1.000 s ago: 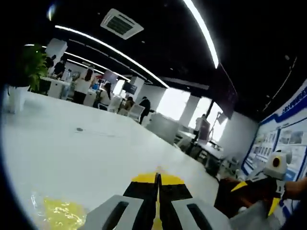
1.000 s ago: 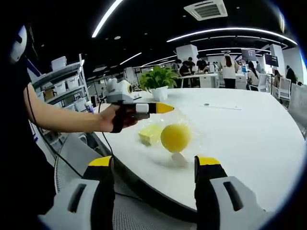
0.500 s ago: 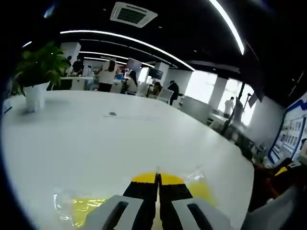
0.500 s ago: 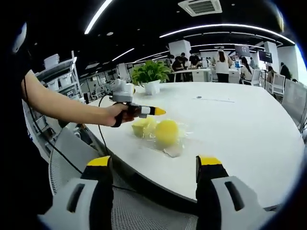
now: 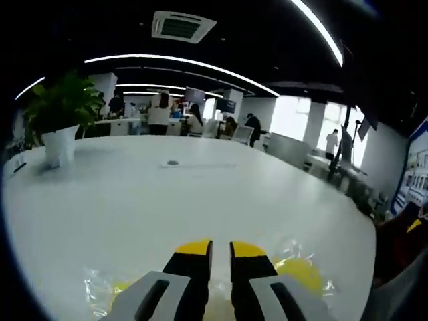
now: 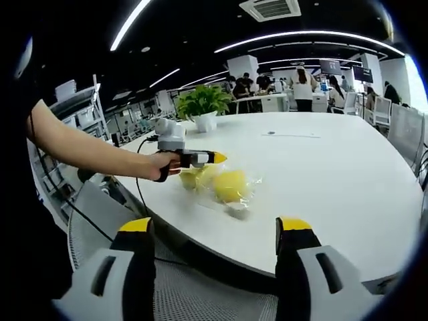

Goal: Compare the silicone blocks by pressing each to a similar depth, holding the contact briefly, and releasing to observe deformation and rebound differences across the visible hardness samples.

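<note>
Left gripper [image 5: 221,249]: my jaws stand narrowly parted, a thin gap between the yellow tips, nothing between them. In the right gripper view this same gripper [image 6: 217,158] is held in my hand [image 6: 166,165], its tip just over the nearer silicone piece.

Right gripper [image 6: 217,231]: my jaws stand wide apart, empty, held back off the edge of the tabletop [image 6: 334,167], well apart from the samples.

Silicone blocks, yellow, in clear crinkled wrap [image 6: 244,194]:
- rounded block [image 6: 229,185], near the tabletop's front edge; in the left gripper view it lies just right of my jaws [image 5: 299,274].
- paler block [image 6: 190,178], touching or just beside the rounded one, under the left gripper's tip; in the left gripper view a yellow patch [image 5: 120,289] shows left of my jaws.
- small pale piece [image 6: 237,211] in front of the rounded block; what it is I cannot tell.

Surroundings:
- white tabletop [image 5: 134,194], broad.
- potted plant [image 5: 59,117] in a white pot, at the far side; also seen from the right gripper [image 6: 202,105].
- small dark spot [image 5: 173,162] mid-tabletop.
- people [image 5: 160,114] at desks beyond.
- ceiling light strips [image 5: 180,63] and an air vent [image 5: 182,26].
</note>
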Demonstrator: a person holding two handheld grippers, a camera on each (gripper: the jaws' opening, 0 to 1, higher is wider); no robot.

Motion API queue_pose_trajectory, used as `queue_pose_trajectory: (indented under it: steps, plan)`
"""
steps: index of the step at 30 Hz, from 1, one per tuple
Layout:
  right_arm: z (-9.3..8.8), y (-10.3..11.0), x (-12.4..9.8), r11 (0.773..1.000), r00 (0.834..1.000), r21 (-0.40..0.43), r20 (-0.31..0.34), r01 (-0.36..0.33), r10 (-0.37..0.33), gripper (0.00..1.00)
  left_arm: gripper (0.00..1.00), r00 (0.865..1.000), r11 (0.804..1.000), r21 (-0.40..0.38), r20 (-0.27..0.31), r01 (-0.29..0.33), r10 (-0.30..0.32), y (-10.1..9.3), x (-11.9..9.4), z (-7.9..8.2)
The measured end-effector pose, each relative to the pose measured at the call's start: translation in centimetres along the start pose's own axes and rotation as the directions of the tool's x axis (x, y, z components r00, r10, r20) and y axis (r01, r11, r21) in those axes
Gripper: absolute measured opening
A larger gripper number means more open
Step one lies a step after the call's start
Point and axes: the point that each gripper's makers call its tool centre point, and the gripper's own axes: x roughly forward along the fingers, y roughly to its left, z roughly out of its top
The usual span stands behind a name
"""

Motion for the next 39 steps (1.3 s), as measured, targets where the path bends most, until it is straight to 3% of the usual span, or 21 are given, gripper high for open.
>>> queue_pose_trajectory:
  steps: [5,11,12,14,20,24,27,31,39]
  plan:
    - [-0.5,0.4,0.6,1.000,1.000,0.005,-0.006,-0.008,0.008,0.70,0.24,0.999,0.997,0.076,0.048,-0.009,0.006,0.3,-2.1,1.6]
    - [-0.5,0.8,1.1,1.000,1.000,0.001,-0.001,-0.016,0.016,0.71,0.30,0.997,0.997,0.075,0.075,-0.019,0.013,1.4,-5.9,2.3]
    - [-0.5,0.8,1.2,1.000,1.000,0.001,0.002,-0.016,0.016,0.71,0.31,0.995,0.991,0.136,0.098,0.004,-0.017,0.9,-6.9,3.0]
    - [-0.5,0.9,1.3,1.000,1.000,0.000,0.002,-0.016,0.016,0.72,0.32,0.995,0.982,0.190,0.088,0.021,-0.039,0.3,-8.6,3.2]
    - [-0.6,0.8,1.4,1.000,1.000,0.004,-0.001,-0.016,0.016,0.72,0.37,0.986,0.987,0.163,0.163,0.011,-0.038,0.2,-12.2,5.1]
    - [-0.7,0.8,1.5,1.000,1.000,0.001,-0.005,-0.014,0.014,0.72,0.48,0.990,0.989,0.144,0.138,0.016,-0.036,0.2,-13.8,4.6]
    - [-0.7,0.9,1.4,1.000,1.000,0.002,-0.006,-0.015,0.015,0.73,0.49,0.993,0.984,0.178,0.112,0.018,-0.038,0.0,-15.3,4.1]
    - [-0.7,0.8,1.5,1.000,1.000,0.001,-0.007,-0.012,0.012,0.74,0.49,0.998,0.989,0.147,0.064,0.011,-0.021,0.1,-17.2,3.2]
    - [-0.9,0.5,1.6,1.000,1.000,-0.005,-0.011,0.004,-0.004,0.75,0.55,0.996,0.987,0.154,0.072,0.043,-0.054,-1.2,-20.0,2.4]
